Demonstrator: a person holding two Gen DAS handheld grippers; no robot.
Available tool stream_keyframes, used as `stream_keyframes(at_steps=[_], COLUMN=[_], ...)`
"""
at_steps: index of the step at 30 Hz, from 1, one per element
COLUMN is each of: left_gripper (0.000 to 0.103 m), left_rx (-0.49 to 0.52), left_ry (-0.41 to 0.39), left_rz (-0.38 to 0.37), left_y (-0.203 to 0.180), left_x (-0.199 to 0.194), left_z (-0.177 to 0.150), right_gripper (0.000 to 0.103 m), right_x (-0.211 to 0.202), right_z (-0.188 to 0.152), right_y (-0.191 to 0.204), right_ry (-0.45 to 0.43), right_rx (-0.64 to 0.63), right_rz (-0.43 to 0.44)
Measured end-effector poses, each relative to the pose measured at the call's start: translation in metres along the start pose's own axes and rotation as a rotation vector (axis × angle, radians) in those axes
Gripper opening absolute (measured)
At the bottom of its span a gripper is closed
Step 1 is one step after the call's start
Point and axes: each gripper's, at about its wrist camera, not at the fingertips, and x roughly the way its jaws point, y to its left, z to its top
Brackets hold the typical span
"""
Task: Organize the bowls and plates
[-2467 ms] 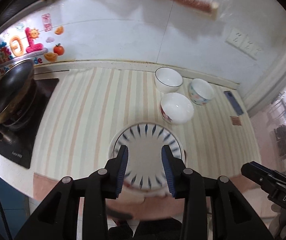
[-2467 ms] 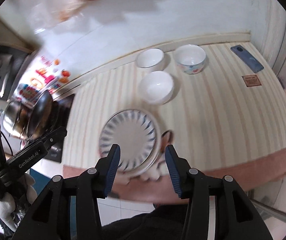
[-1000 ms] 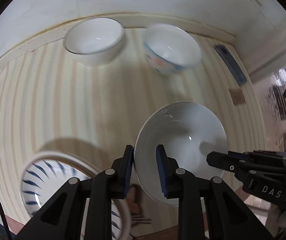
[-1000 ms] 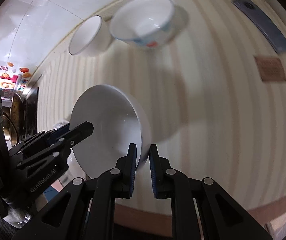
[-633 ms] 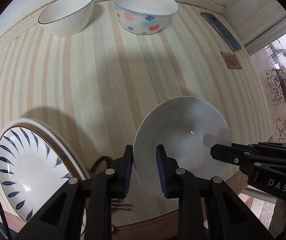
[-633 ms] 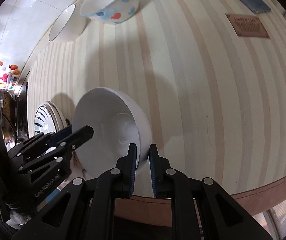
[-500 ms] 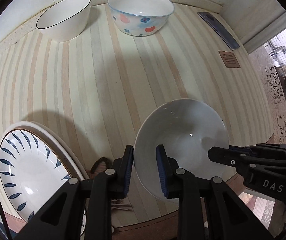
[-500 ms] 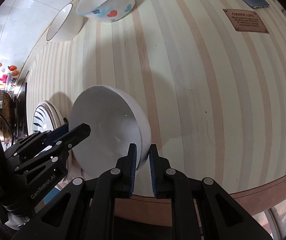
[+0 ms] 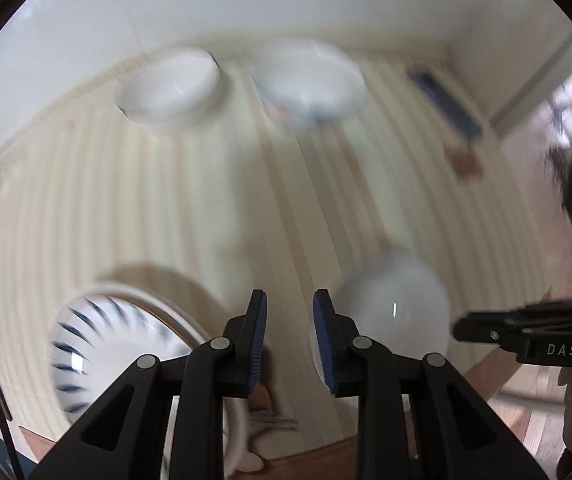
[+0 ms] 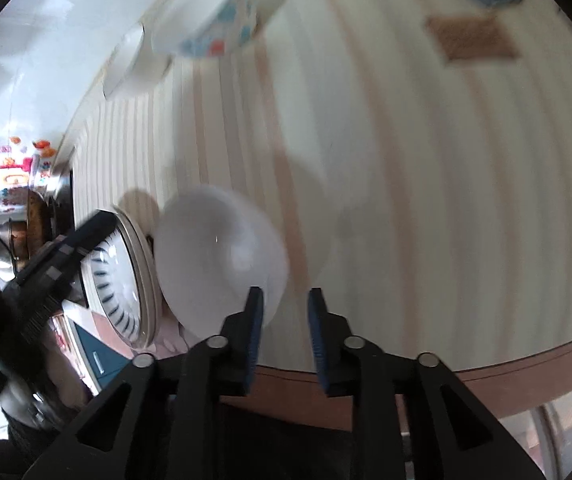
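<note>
A plain white bowl (image 9: 390, 312) rests on the striped counter (image 9: 190, 216) near its front edge, held by neither gripper. My left gripper (image 9: 290, 332) is open, its narrow gap empty, and the bowl lies just right of its right finger. My right gripper (image 10: 285, 324) is open too, with the same bowl (image 10: 218, 256) just ahead and left of its left finger. A blue-patterned plate (image 9: 98, 344) sits left of the bowl, and shows in the right wrist view as well (image 10: 118, 280). Everything is motion-blurred.
At the back by the wall stand a plain white bowl (image 9: 170, 88) and a flowered bowl (image 9: 310, 84). A dark phone (image 9: 444, 108) and a brown card (image 9: 464, 164) lie to the right. A stove with pans (image 10: 26, 220) is on the far left.
Both grippers were shut on the white bowl's rim, carrying it toward the front edge. Now they have let go and pulled back, and the bowl sits on the counter beside the plate.
</note>
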Motion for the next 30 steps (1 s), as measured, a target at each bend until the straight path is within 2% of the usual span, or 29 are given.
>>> stream_keyframes(at_steps=[2,4,7,9,13,19,21,22,23,27,30], left_gripper=[0.027,0.031,0.031,0.031,0.031,0.031,0.03,0.027,0.021,0.02,0.021], left_rx=[-0.042,-0.077,-0.127,-0.161,-0.185,-0.152,-0.14,-0.137,-0.133,-0.133,-0.126], left_ry=[-0.057,-0.087,-0.092,-0.095,-0.073,-0.001,0.015,0.02,0.019,0.003,-0.006], left_rz=[-0.006,-0.024,-0.032,-0.026,-0.015,-0.011,-0.018,-0.021,-0.028,-0.033,-0.025], left_y=[0.011,0.018,0.027,0.033,0.037,0.031,0.029,0.029,0.028,0.027,0.024], left_x=[-0.017,-0.02,-0.007,0.006,0.044,0.088,0.098,0.103,0.105,0.102,0.096], left_z=[0.023,0.049,0.086,0.107,0.145,0.163,0.164,0.164,0.165,0.166,0.166], right_gripper=[0.041,0.047,0.049,0.049,0.049,0.049,0.04,0.025,0.014,0.012,0.011], right_x=[-0.024,-0.043,-0.054,-0.05,-0.033,0.004,0.016,0.021,0.026,0.03,0.03], right_z=[0.014,0.035,0.073,0.102,0.154,0.207,0.218,0.223,0.227,0.23,0.225], right_y=[0.0,0.004,0.015,0.023,0.03,0.038,0.038,0.038,0.039,0.045,0.048], right_ry=[-0.043,-0.102,-0.169,-0.202,-0.21,-0.171,-0.156,-0.147,-0.136,-0.167,-0.167], right_rx=[0.003,-0.004,-0.018,-0.007,0.02,0.031,0.036,0.037,0.038,0.029,0.025], right_rz=[0.013,0.033,0.039,0.013,0.001,0.022,0.037,0.044,0.044,-0.012,-0.022])
